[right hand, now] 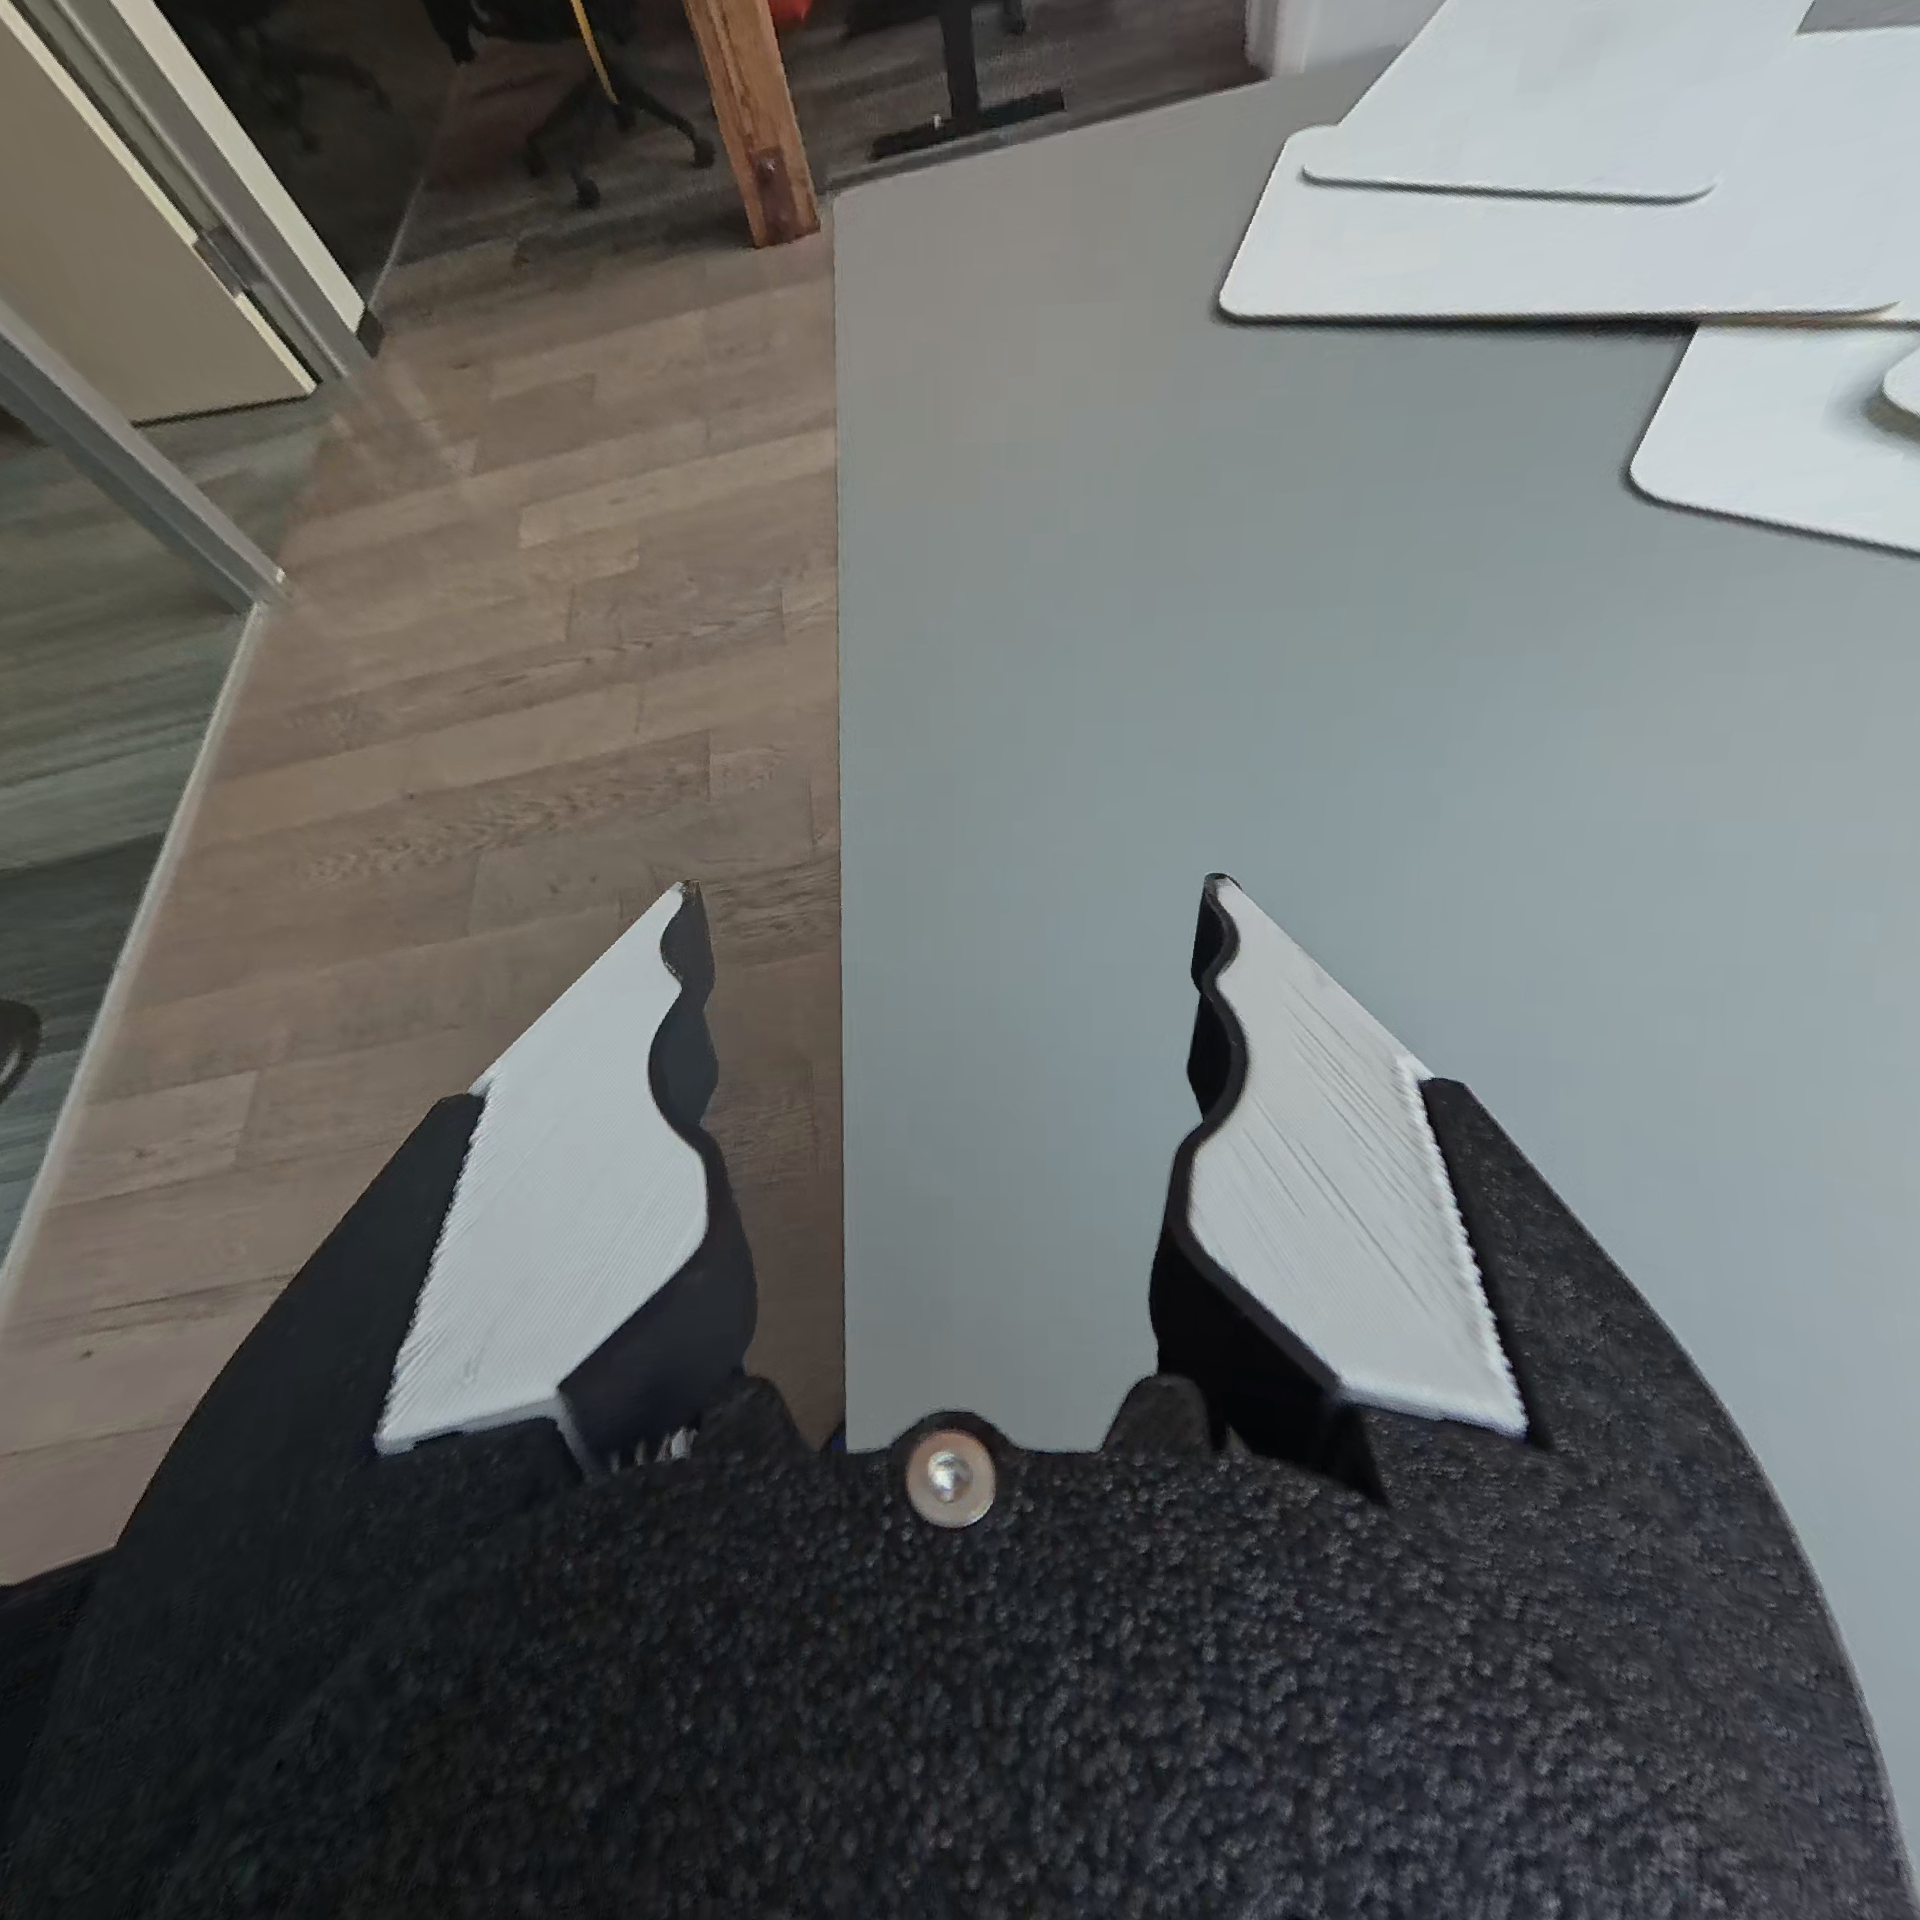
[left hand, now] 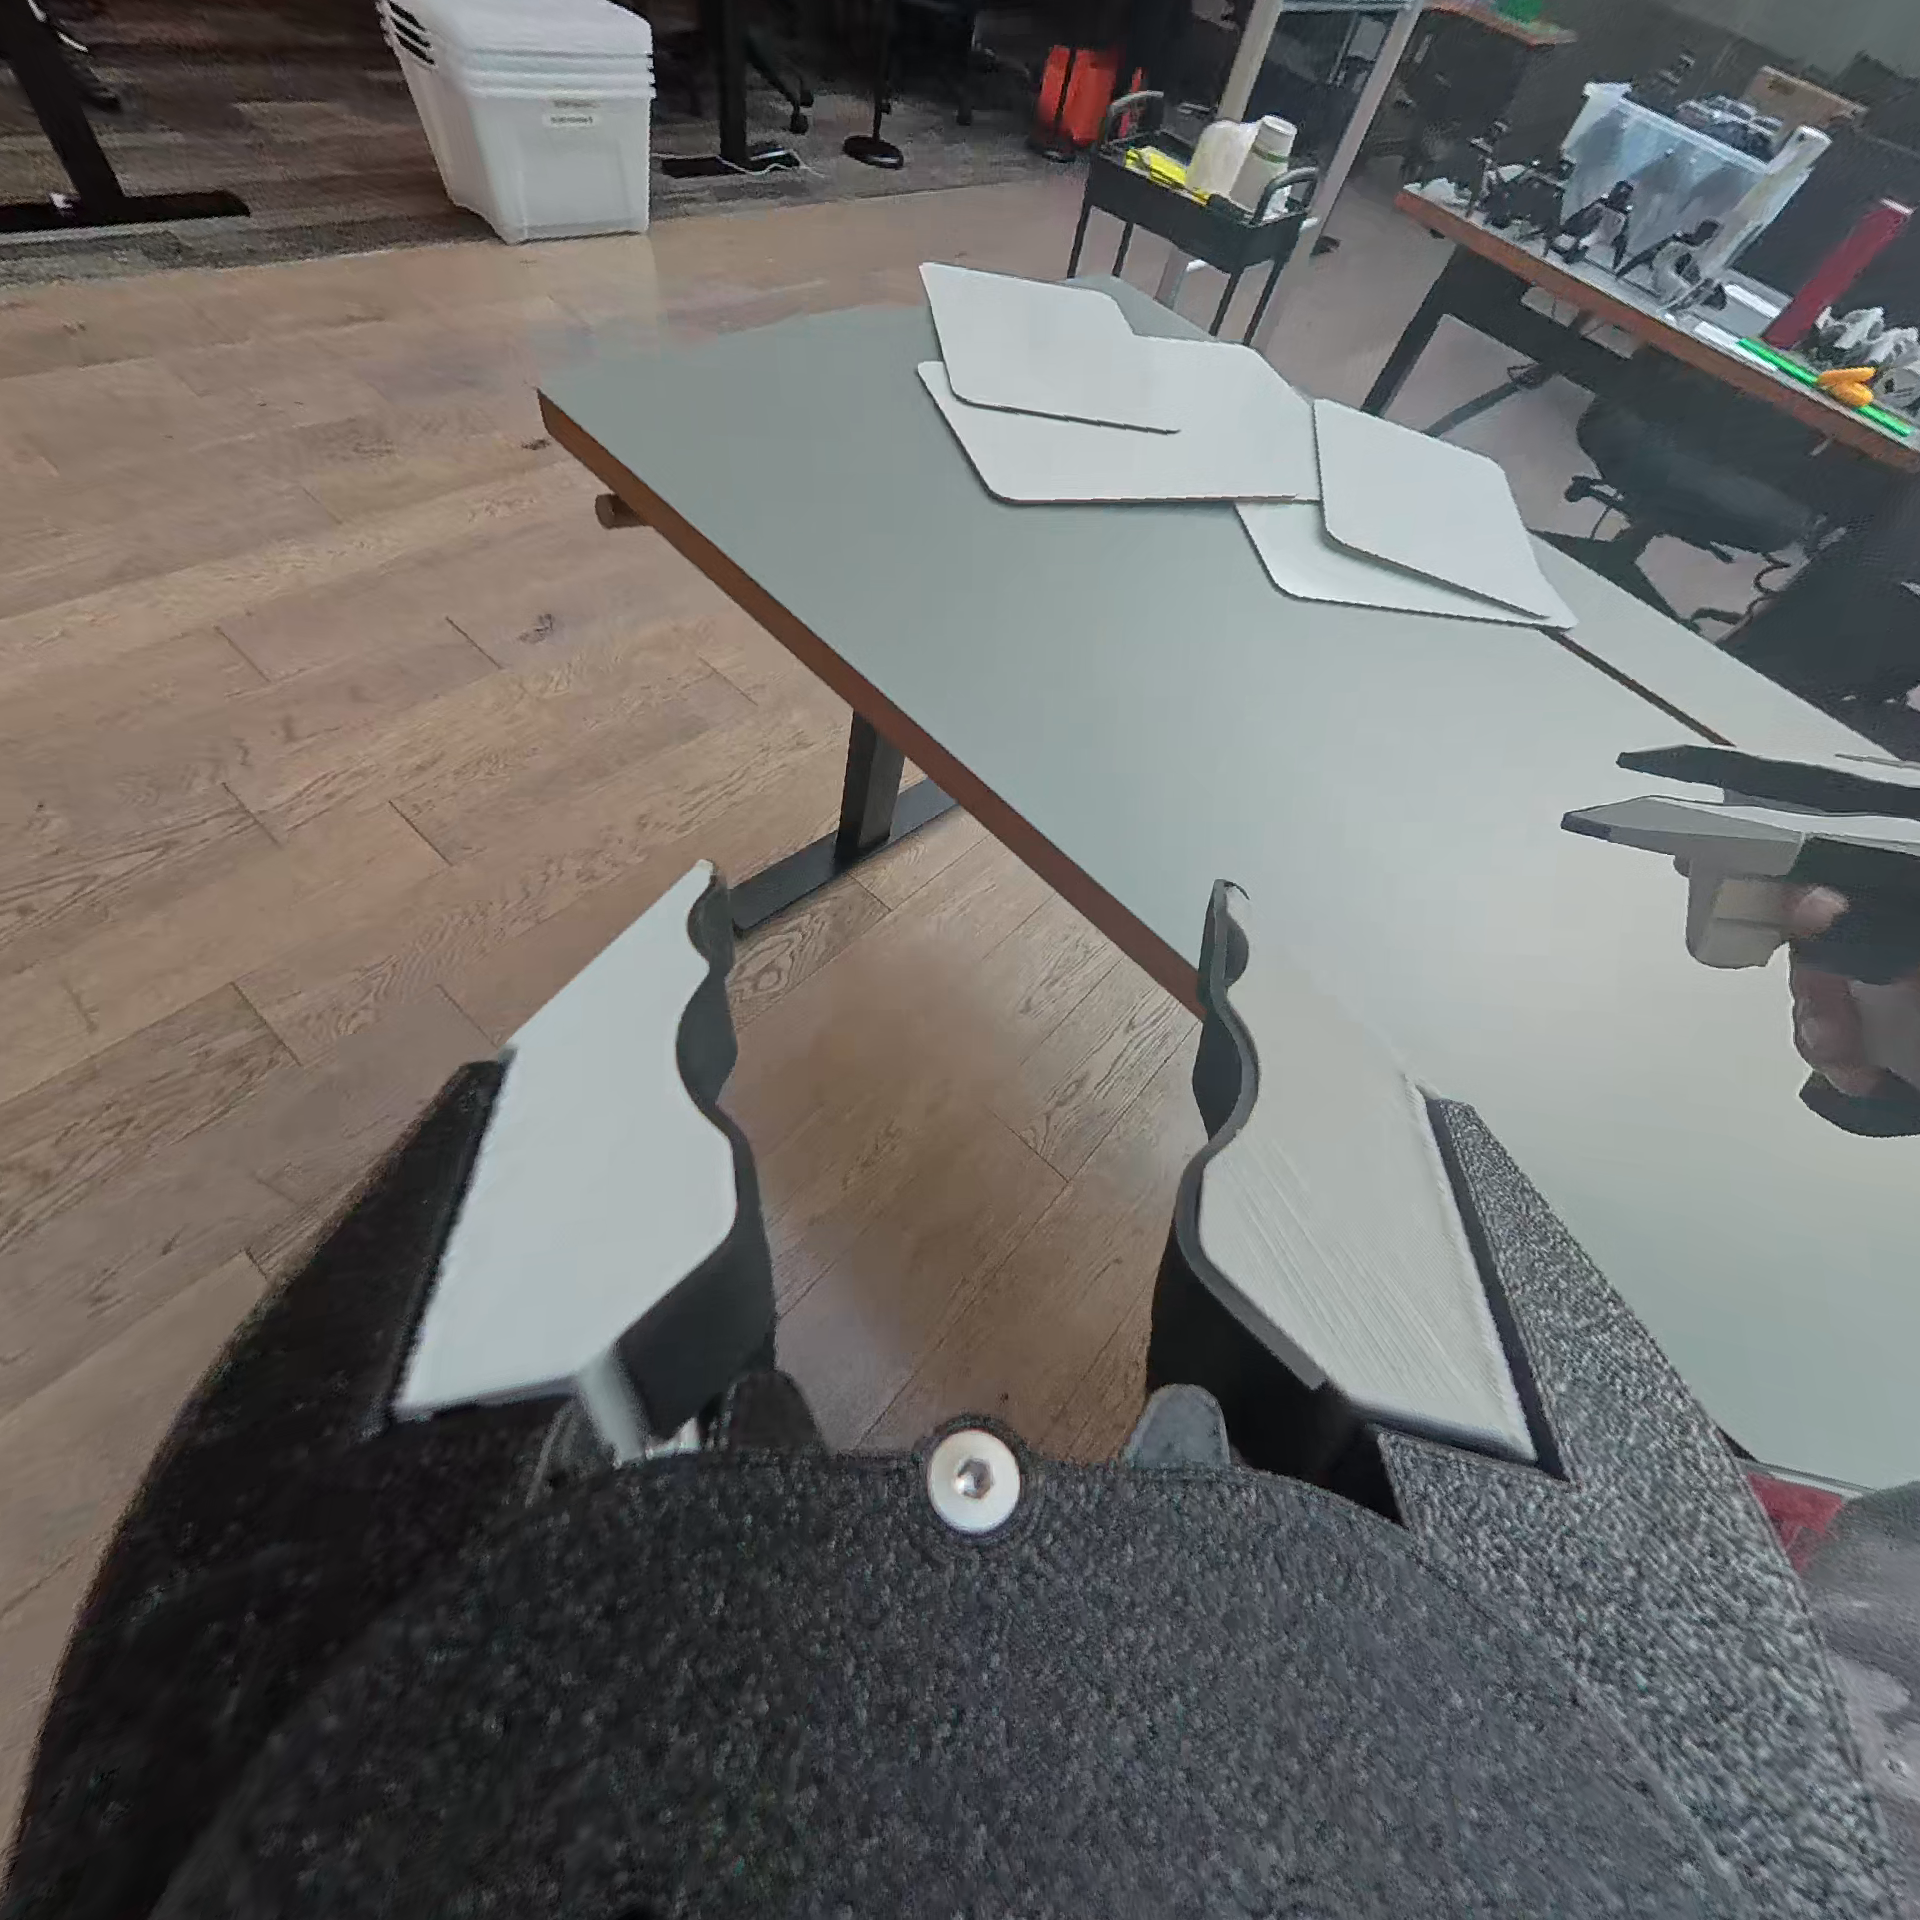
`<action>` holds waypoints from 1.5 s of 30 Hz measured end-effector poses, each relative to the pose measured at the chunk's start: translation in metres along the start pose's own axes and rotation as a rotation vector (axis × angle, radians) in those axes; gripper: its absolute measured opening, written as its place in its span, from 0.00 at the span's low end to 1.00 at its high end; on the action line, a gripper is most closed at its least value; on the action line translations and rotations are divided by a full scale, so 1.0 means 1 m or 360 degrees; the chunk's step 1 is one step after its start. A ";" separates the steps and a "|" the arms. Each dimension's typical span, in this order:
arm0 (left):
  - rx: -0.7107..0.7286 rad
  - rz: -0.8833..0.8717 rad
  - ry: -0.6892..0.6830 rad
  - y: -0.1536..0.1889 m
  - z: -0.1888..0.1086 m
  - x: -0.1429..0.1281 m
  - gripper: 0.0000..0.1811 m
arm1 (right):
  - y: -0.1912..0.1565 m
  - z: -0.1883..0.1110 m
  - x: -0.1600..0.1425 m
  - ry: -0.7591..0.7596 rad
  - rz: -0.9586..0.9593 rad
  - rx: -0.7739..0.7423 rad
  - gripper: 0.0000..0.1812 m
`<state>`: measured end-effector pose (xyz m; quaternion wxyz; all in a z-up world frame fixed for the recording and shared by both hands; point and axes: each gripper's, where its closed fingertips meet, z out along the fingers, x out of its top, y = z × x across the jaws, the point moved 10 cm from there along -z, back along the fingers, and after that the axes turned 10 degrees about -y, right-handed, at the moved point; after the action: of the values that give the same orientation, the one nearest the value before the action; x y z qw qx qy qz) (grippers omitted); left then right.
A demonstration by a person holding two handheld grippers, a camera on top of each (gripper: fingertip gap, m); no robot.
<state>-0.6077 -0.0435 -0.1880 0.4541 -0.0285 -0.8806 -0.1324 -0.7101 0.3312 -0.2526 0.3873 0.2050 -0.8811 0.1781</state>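
Note:
My left gripper (left hand: 966, 894) is open and empty, held over the near left edge of a grey table (left hand: 1091, 644). My right gripper (right hand: 951, 888) is open and empty, held over the table's left edge (right hand: 1143, 623). It also shows at the right side of the left wrist view (left hand: 1600, 795), held by a gloved hand (left hand: 1860, 966). Several flat white mats (left hand: 1132, 405) lie overlapping on the far part of the table, well ahead of both grippers. They show at the upper right of the right wrist view (right hand: 1558, 187).
A wood floor (left hand: 312, 675) lies left of the table. A stack of white bins (left hand: 540, 114), a black cart (left hand: 1195, 208) and a cluttered workbench (left hand: 1683, 270) stand beyond. In the right wrist view a wooden post (right hand: 753, 114) and a glass partition (right hand: 125, 468) stand nearby.

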 end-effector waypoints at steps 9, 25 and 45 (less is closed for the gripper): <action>-0.0441 0.0244 -0.0113 -0.059 0.249 0.158 0.42 | 0.073 0.115 0.115 0.0074 0.0191 -0.0243 0.48; -0.1076 0.0949 -0.0693 -0.080 0.691 0.352 0.39 | 0.168 0.452 0.287 -0.0328 0.0496 -0.0711 0.40; -0.1449 0.1753 -0.0987 -0.035 0.731 0.280 0.27 | 0.059 0.435 0.217 -0.0594 0.0638 -0.0805 0.43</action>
<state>-1.3570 0.0924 -0.3731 0.1309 -0.6811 -0.6852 -0.2223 -1.1378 0.1279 -0.3749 0.2157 -0.0449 -0.9753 -0.0134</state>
